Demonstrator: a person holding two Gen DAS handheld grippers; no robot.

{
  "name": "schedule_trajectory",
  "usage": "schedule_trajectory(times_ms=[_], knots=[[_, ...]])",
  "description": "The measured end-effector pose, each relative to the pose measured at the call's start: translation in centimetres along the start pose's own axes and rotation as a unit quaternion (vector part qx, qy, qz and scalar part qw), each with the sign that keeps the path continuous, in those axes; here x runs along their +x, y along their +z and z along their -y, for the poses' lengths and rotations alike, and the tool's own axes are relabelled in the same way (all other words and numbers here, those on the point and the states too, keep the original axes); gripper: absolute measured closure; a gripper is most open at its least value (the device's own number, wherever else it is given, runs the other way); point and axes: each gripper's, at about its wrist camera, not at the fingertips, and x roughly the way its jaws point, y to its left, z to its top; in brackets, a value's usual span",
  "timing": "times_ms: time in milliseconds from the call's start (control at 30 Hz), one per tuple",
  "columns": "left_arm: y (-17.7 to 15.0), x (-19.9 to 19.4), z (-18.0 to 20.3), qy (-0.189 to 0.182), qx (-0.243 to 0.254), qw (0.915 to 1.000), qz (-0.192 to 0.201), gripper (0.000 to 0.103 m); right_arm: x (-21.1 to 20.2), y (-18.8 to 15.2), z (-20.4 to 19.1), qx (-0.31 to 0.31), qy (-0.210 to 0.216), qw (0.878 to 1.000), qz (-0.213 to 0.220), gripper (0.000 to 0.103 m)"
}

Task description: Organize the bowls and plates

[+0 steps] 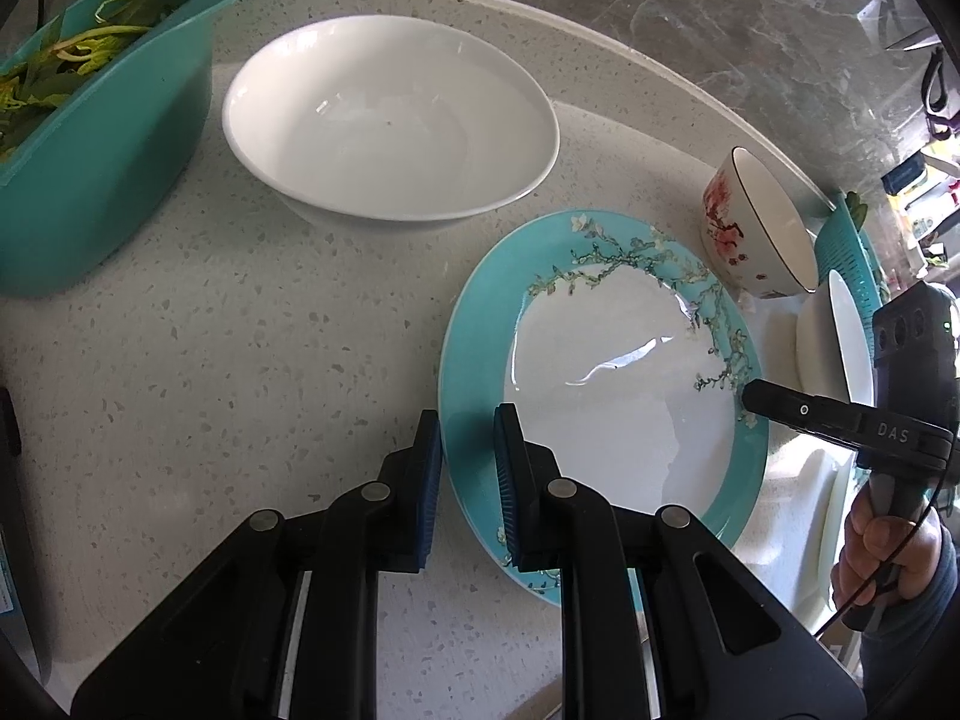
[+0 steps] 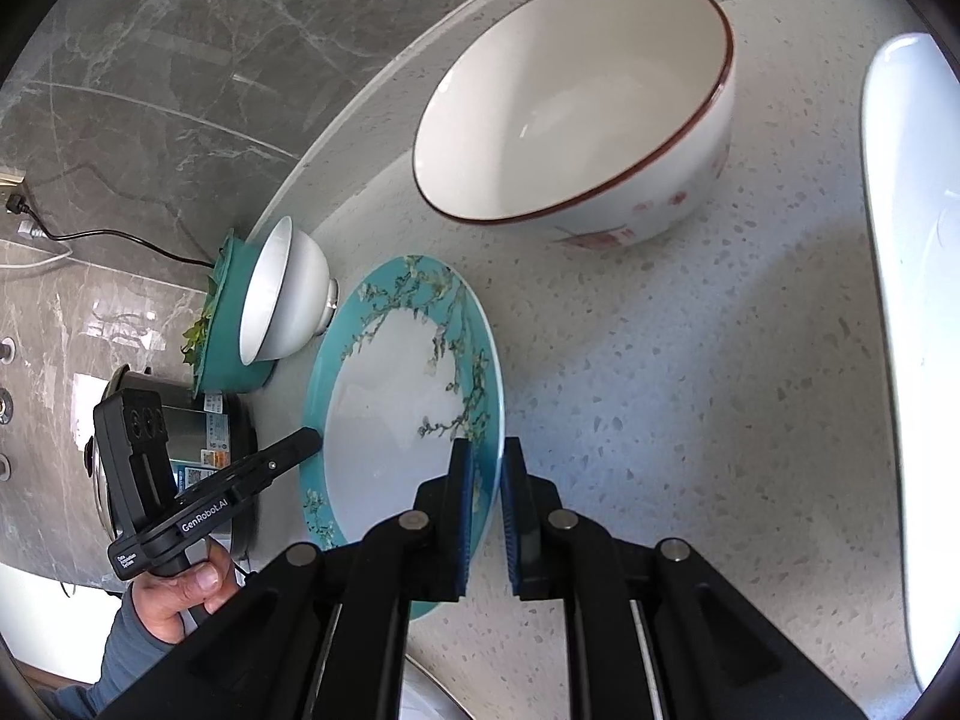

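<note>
A turquoise-rimmed plate (image 1: 606,384) with a blossom-branch pattern lies on the speckled counter; it also shows in the right wrist view (image 2: 390,396). My left gripper (image 1: 468,456) has its blue pads on either side of the plate's near rim, narrowly open with a small gap. My right gripper (image 2: 485,480) straddles the opposite rim the same way. A large white bowl (image 1: 390,120) stands behind the plate. A red-flowered bowl (image 1: 756,222) is to the right, also in the right wrist view (image 2: 576,108). A small white bowl (image 2: 282,294) is there too.
A teal basin (image 1: 102,138) with green vegetable leaves stands at the left. A teal colander (image 2: 231,324) with greens sits behind the small white bowl. A metal cooker (image 2: 192,438) is beside it. A marble wall (image 1: 720,12) runs behind the counter edge.
</note>
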Motion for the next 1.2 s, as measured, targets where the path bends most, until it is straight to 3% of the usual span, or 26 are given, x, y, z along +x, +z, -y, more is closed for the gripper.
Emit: schedule_trajectory(times_ms=[300, 533, 833, 1200], knots=[[-0.7, -1.8, 0.7, 0.005, 0.012, 0.9998, 0.015, 0.088, -1.0, -0.7, -0.9, -0.022, -0.006, 1.0, 0.009, 0.09], [-2.8, -5.5, 1.9, 0.001, 0.023, 0.999, 0.037, 0.088, -3.9, -2.7, -2.5, -0.041, -0.002, 0.999, 0.024, 0.089], [-8.3, -9.9, 3.2, -0.002, 0.029, 0.9985, 0.047, 0.088, -7.0, -7.8, -3.6, -0.054, 0.002, 0.998, 0.025, 0.089], [-15.1, -11.3, 3.0, 0.003, 0.038, 0.999, 0.024, 0.088, -7.3, -13.4, -3.0, -0.042, -0.005, 0.999, -0.003, 0.088]])
